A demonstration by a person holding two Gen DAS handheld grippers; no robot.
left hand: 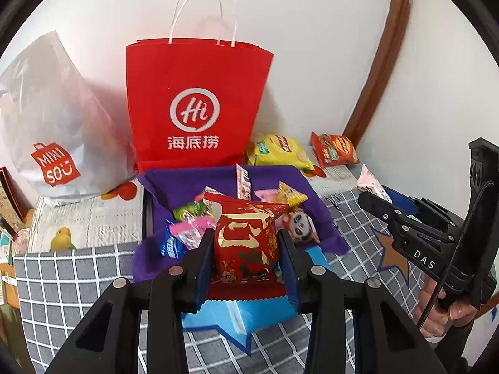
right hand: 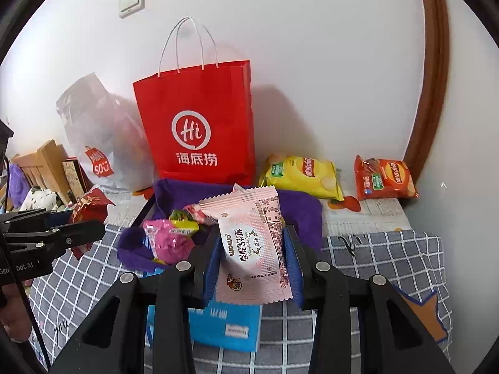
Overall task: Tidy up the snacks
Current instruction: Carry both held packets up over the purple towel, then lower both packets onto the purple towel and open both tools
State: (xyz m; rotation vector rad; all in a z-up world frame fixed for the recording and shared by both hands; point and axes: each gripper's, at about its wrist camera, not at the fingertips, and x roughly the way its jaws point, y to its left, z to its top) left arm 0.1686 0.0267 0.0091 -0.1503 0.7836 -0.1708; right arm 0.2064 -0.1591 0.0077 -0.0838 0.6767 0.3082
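Both tools are nearest to the cameras. Left tool [left hand: 246, 249] is clamped on a red packet [left hand: 244, 243], and right tool [right hand: 254, 249] is clamped on a pink packet [right hand: 255, 243]; both packets are lifted above the purple box [left hand: 271, 184]. Behind the box, a red bag [left hand: 196, 99] stands upright against the wall, with a white bag [left hand: 53, 124] beside it. To the right of the red bag lie 2 chip bags, yellow [right hand: 302, 176] and orange [right hand: 385, 179]. Small sweets [right hand: 168, 240] are inside the box. A blue pack [right hand: 224, 324] lies on the checked cloth [right hand: 374, 255] under the tools.
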